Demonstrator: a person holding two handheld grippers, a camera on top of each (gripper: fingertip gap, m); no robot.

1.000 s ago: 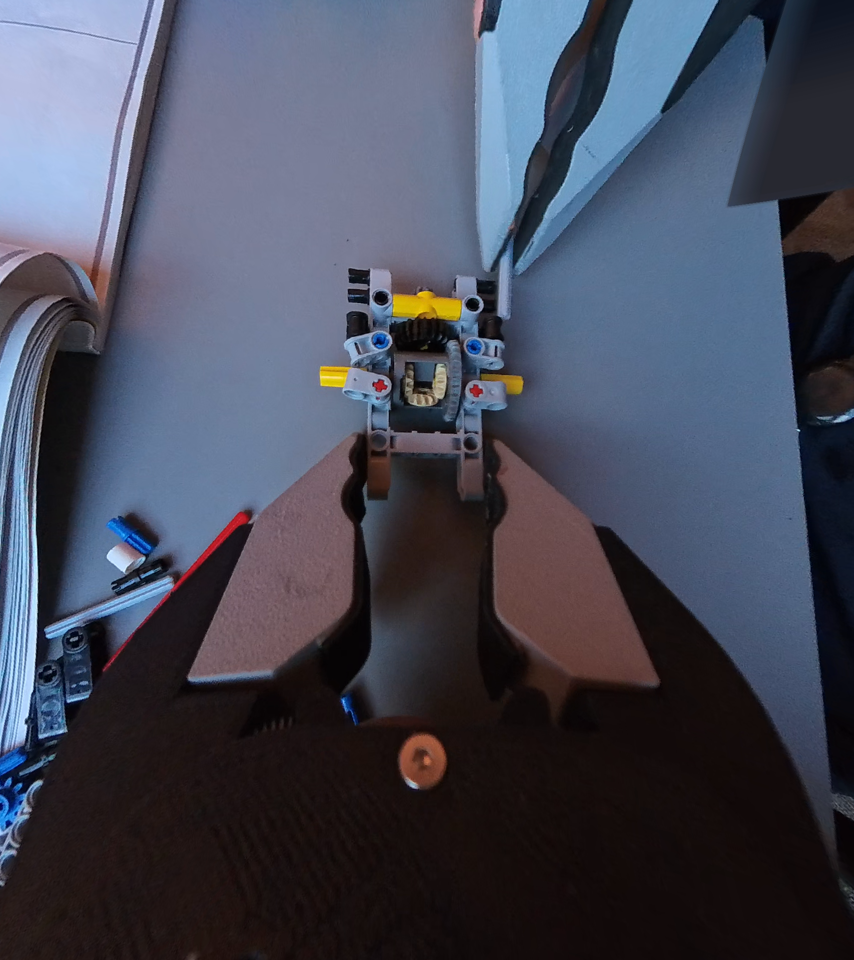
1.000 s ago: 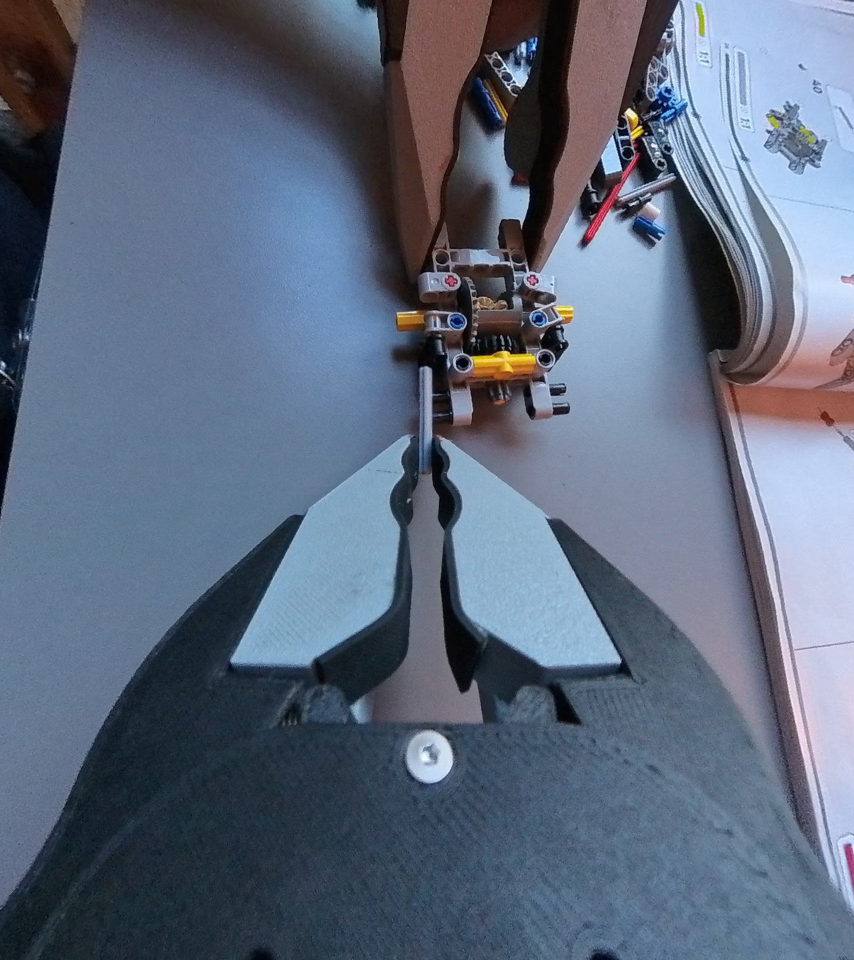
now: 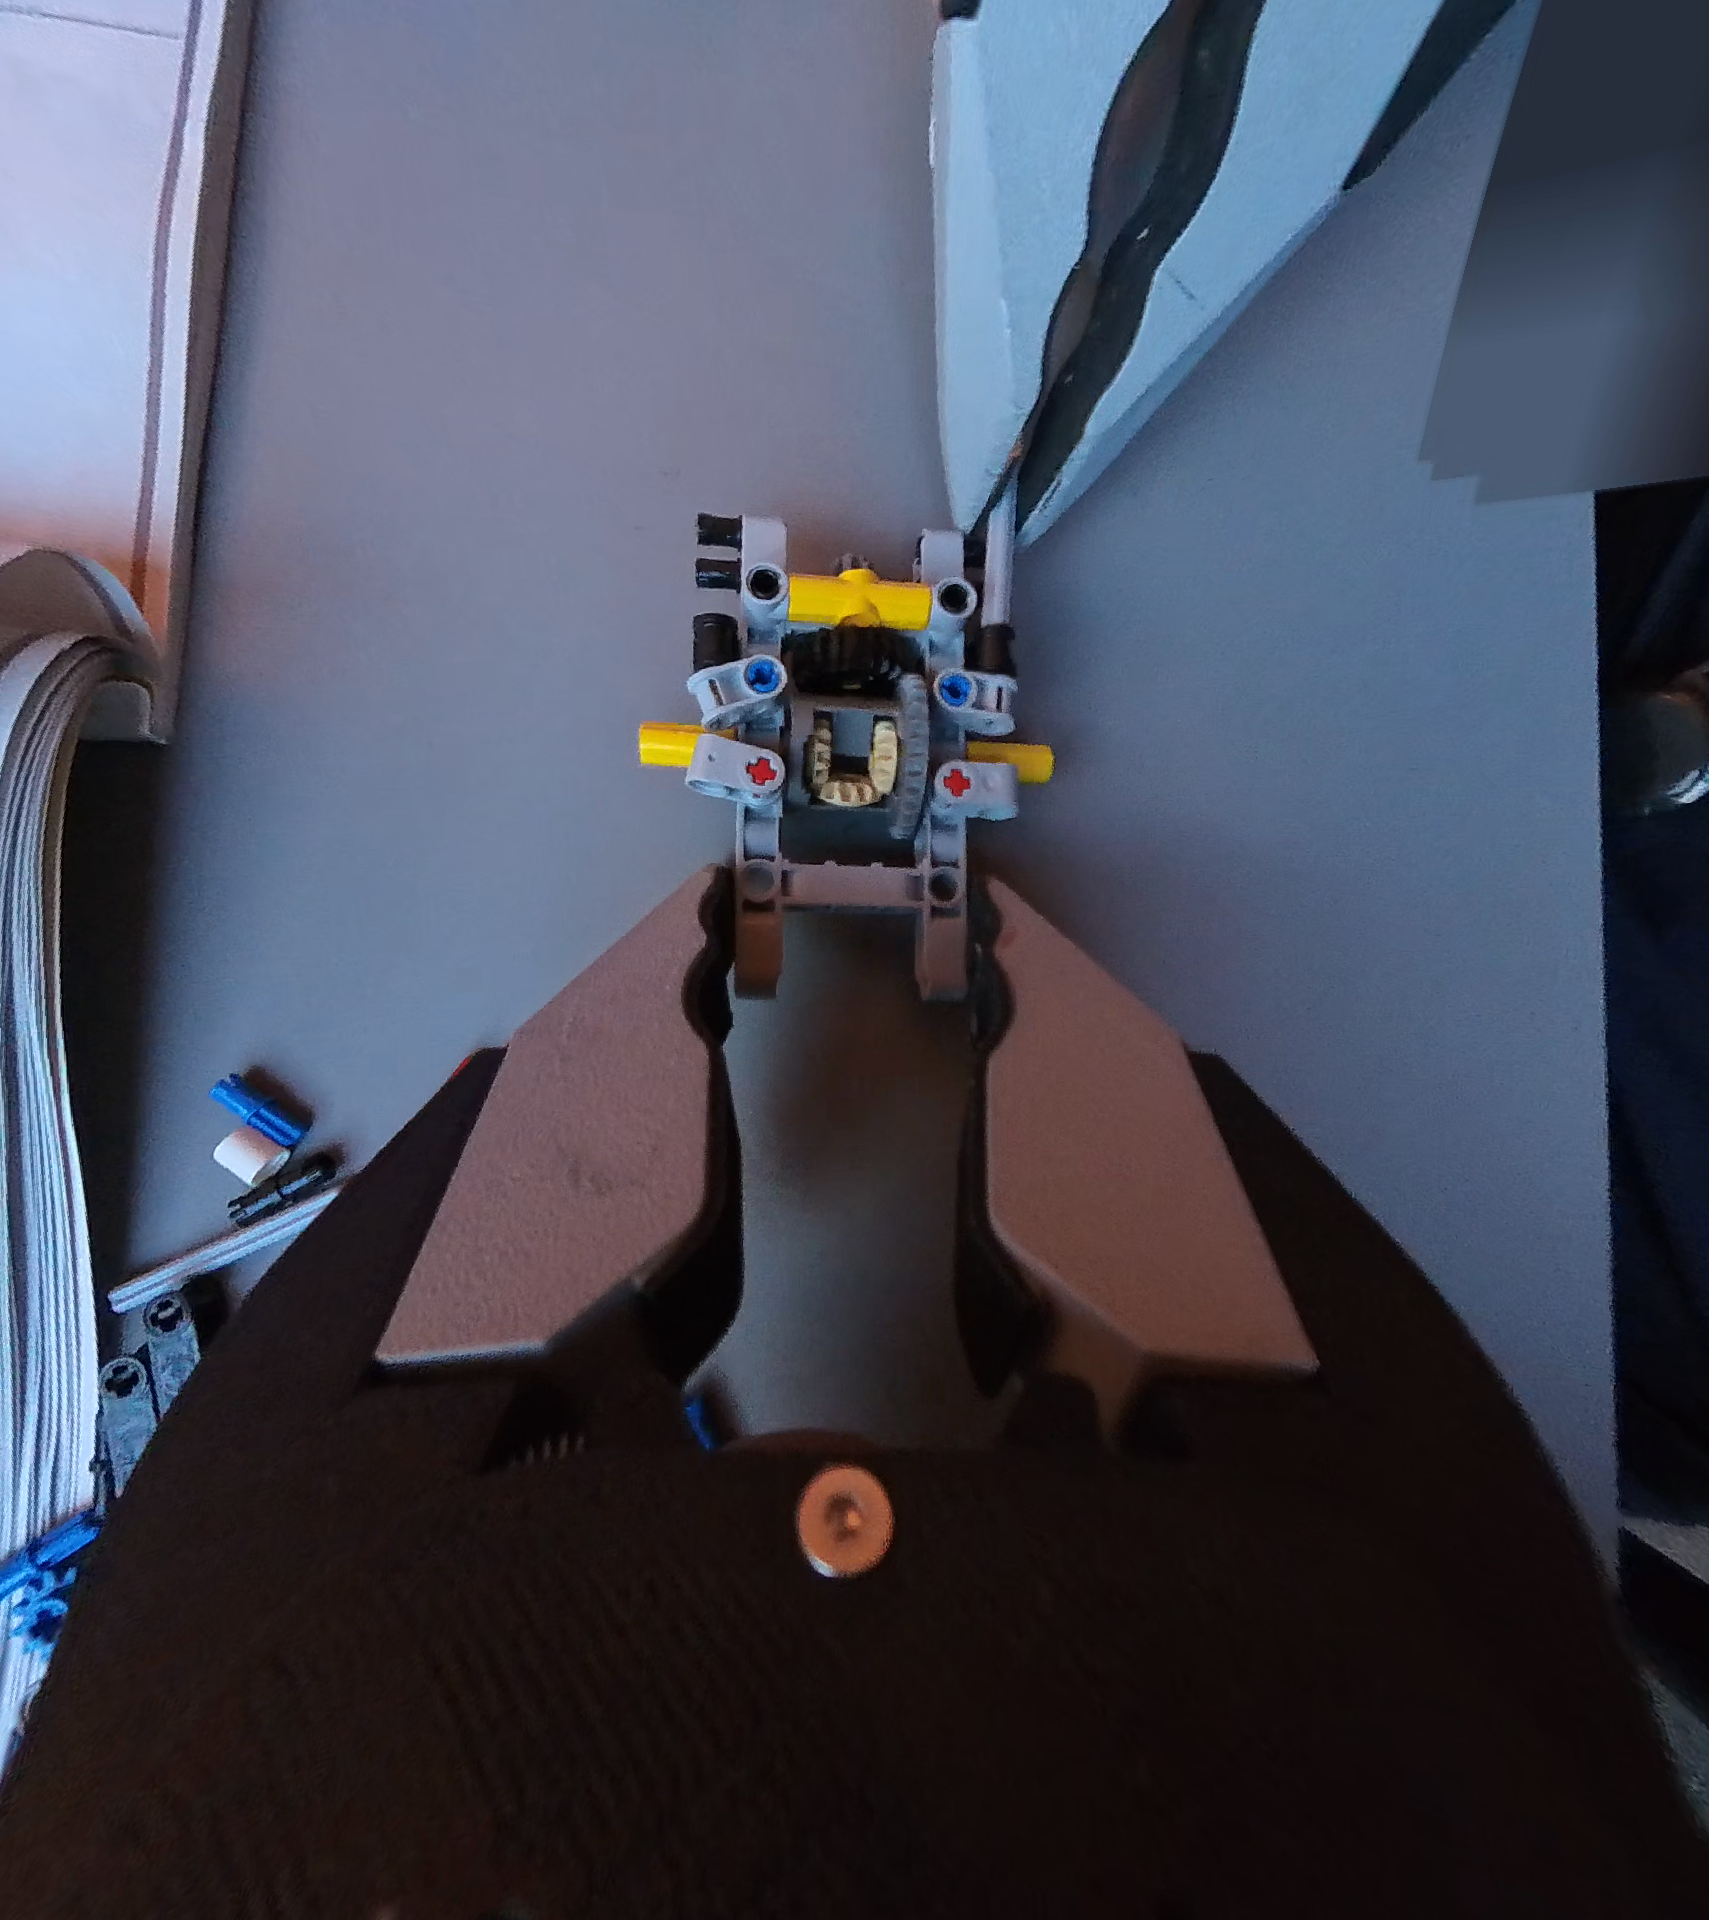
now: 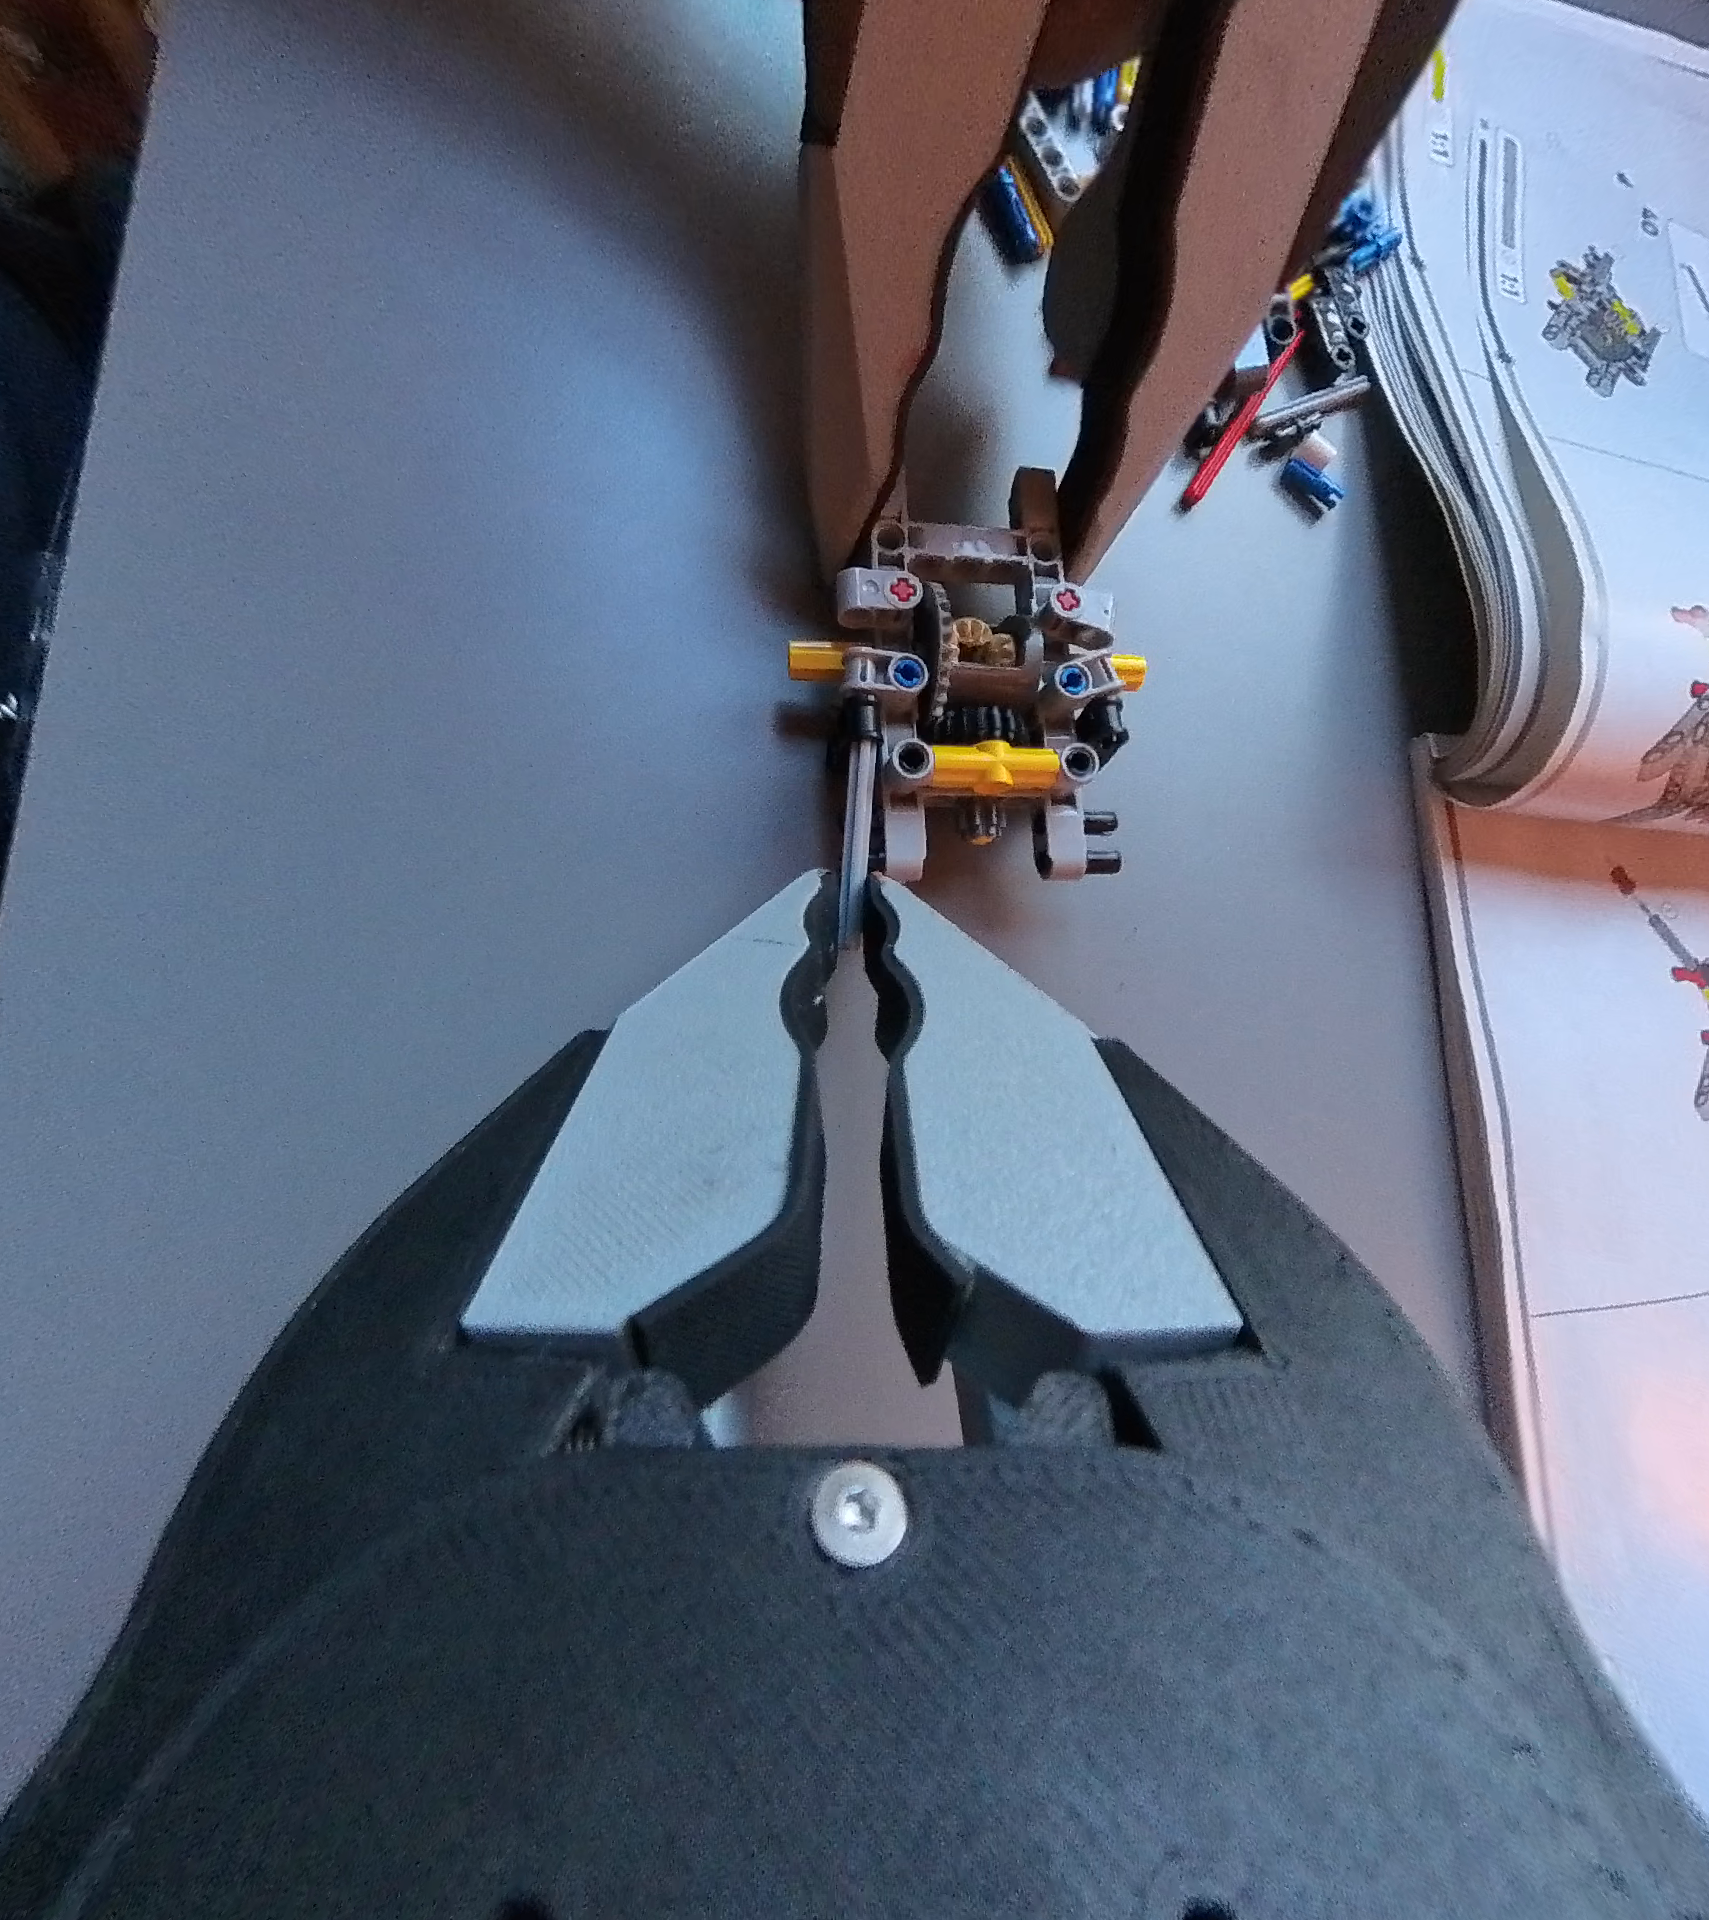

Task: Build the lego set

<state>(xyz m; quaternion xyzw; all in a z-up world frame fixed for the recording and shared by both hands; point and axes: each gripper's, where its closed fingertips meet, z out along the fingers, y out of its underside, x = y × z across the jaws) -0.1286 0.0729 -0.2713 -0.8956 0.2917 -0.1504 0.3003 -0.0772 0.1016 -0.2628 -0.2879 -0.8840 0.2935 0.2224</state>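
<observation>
Gripping a toy gear assembly point(image 3: 855, 748) from both ends.
Left gripper point(image 3: 852, 935) jaws clamp its grey frame; right gripper point(image 4: 855, 904) jaws pinch a thin grey axle point(image 4: 860, 821) on the surface point(image 4: 414, 623).

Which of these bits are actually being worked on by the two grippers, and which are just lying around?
Being handled:
- grey toy-brick gear assembly with yellow axles, clamped by the left gripper
- thin grey axle rod, pinched by the right gripper, its far end at the assembly

Lying about:
- open instruction booklet
- loose blue, black and red pieces
- grey table

Grey gear assembly point(image 3: 855, 748) flat on table (yellow axles crosswise).
</observation>
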